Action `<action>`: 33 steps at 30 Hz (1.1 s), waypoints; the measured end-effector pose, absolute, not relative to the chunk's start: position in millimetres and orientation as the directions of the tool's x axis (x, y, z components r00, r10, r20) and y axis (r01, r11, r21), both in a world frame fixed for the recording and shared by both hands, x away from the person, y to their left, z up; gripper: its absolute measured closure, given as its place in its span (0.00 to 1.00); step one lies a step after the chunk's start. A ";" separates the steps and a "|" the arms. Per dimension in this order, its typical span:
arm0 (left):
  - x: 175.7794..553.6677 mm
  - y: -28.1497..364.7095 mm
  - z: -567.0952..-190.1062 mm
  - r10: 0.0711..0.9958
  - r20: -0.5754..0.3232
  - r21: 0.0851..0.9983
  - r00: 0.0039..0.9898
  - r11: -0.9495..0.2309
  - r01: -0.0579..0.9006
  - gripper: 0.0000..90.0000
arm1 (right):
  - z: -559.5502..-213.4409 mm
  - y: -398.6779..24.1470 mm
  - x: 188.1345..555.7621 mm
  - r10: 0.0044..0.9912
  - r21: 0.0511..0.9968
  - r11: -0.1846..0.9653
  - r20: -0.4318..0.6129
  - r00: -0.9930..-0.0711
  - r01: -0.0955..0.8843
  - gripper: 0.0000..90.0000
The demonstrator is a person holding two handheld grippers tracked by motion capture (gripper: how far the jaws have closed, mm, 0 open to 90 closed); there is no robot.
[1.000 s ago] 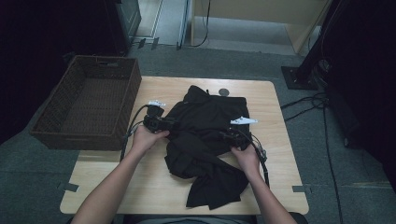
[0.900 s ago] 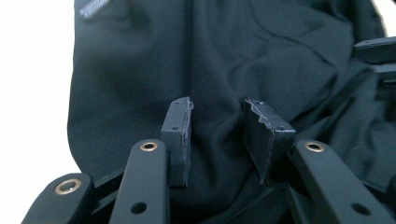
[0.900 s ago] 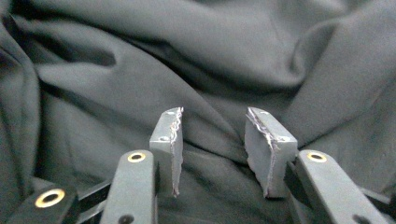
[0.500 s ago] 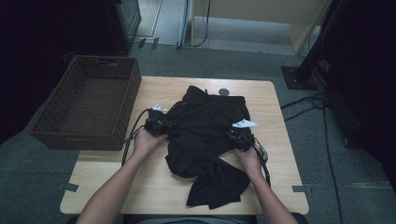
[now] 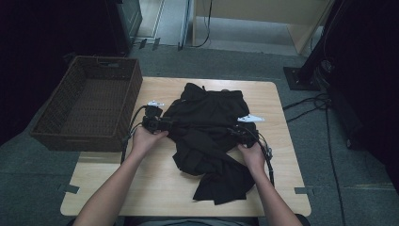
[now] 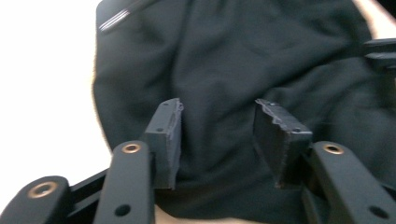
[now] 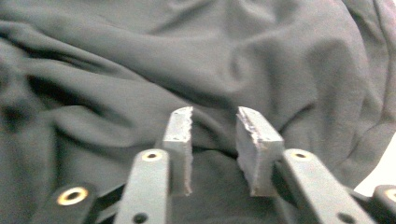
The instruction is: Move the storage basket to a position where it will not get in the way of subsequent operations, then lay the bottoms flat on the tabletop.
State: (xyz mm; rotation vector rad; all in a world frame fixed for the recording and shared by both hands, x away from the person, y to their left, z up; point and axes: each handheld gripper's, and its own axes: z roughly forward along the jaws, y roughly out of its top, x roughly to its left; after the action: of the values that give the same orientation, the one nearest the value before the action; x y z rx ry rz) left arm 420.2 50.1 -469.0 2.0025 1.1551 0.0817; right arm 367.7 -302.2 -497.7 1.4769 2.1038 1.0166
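both forearms come in from 6 o'clock in the high view | left gripper (image 5: pixel 162 124) points toward 3 o'clock, jaws apart after just opening wider, pads (image 6: pixel 169 135) pinching nothing | right gripper (image 5: pixel 236 133) points toward 9 o'clock, narrower gap, also just opening, pads (image 7: pixel 180 140) not clamped on anything

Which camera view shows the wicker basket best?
The high view. It shows the whole brown wicker basket, standing at the table's left edge, beside the black garment. The left gripper view and right gripper view look along their jaws at close dark cloth, so they tell nothing about the basket.
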 end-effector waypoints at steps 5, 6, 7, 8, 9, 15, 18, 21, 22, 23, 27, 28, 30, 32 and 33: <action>400.6 46.7 -451.3 0.696 -0.327 0.695 0.639 -0.281 0.662 0.48 | -488.2 -294.4 349.5 0.897 0.750 0.176 0.144 -0.417 0.637 0.64; 396.3 44.8 -451.0 0.683 -0.335 0.695 0.649 -0.285 0.660 0.47 | -487.6 -291.9 347.0 0.892 0.752 0.183 0.144 -0.429 0.633 0.63; 392.2 42.6 -452.2 0.674 -0.334 0.695 0.659 -0.296 0.655 0.47 | -486.8 -287.9 343.2 0.888 0.752 0.191 0.141 -0.437 0.631 0.62; 388.5 40.7 -454.5 0.669 -0.330 0.690 0.666 -0.310 0.654 0.47 | -486.6 -284.2 340.1 0.882 0.755 0.208 0.130 -0.452 0.622 0.61; 385.7 38.9 -458.3 0.665 -0.331 0.688 0.670 -0.316 0.653 0.47 | -486.7 -280.3 337.5 0.878 0.755 0.220 0.124 -0.463 0.618 0.60; 377.7 33.1 -488.7 0.657 -0.342 0.652 0.672 -0.349 0.673 0.65 | -501.4 -263.8 331.9 0.862 0.713 0.273 0.117 -0.493 0.646 0.60; 378.2 29.8 -500.3 0.684 -0.299 0.623 0.665 -0.387 0.679 0.70 | -510.6 -259.6 327.6 0.860 0.694 0.307 0.090 -0.502 0.651 0.67; 378.5 31.5 -506.8 0.689 -0.298 0.631 0.661 -0.378 0.678 0.74 | -513.2 -260.3 323.6 0.864 0.715 0.321 0.047 -0.501 0.621 0.76; 378.9 32.0 -507.2 0.691 -0.298 0.633 0.658 -0.373 0.679 0.76 | -513.5 -261.1 322.9 0.866 0.716 0.325 0.038 -0.499 0.617 0.79; 379.1 32.7 -507.5 0.695 -0.289 0.636 0.659 -0.375 0.674 0.78 | -513.7 -261.8 322.8 0.868 0.718 0.323 0.035 -0.495 0.616 0.82; 378.8 36.5 -509.2 0.707 -0.286 0.648 0.647 -0.354 0.674 0.82 | -513.2 -268.3 323.6 0.874 0.714 0.324 0.024 -0.485 0.620 0.98; 378.9 37.4 -509.1 0.710 -0.282 0.649 0.646 -0.354 0.673 0.83 | -513.0 -270.9 323.7 0.875 0.712 0.321 0.028 -0.482 0.625 1.00; 378.6 39.5 -508.2 0.722 -0.251 0.653 0.645 -0.365 0.664 0.83 | -512.1 -277.5 324.4 0.882 0.705 0.303 0.048 -0.470 0.642 1.00; 379.3 44.4 -507.5 0.737 -0.244 0.651 0.631 -0.358 0.670 0.83 | -511.0 -284.9 325.2 0.889 0.695 0.294 0.055 -0.455 0.657 1.00; 379.9 47.4 -507.6 0.740 -0.250 0.649 0.624 -0.350 0.676 0.83 | -510.5 -289.2 325.8 0.892 0.690 0.294 0.050 -0.449 0.661 1.00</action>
State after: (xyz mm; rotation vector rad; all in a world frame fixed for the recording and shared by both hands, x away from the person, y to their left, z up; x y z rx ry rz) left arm 379.9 47.4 -507.6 2.1025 1.1058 0.1114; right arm 325.8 -289.2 -510.5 1.4015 2.2239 0.9321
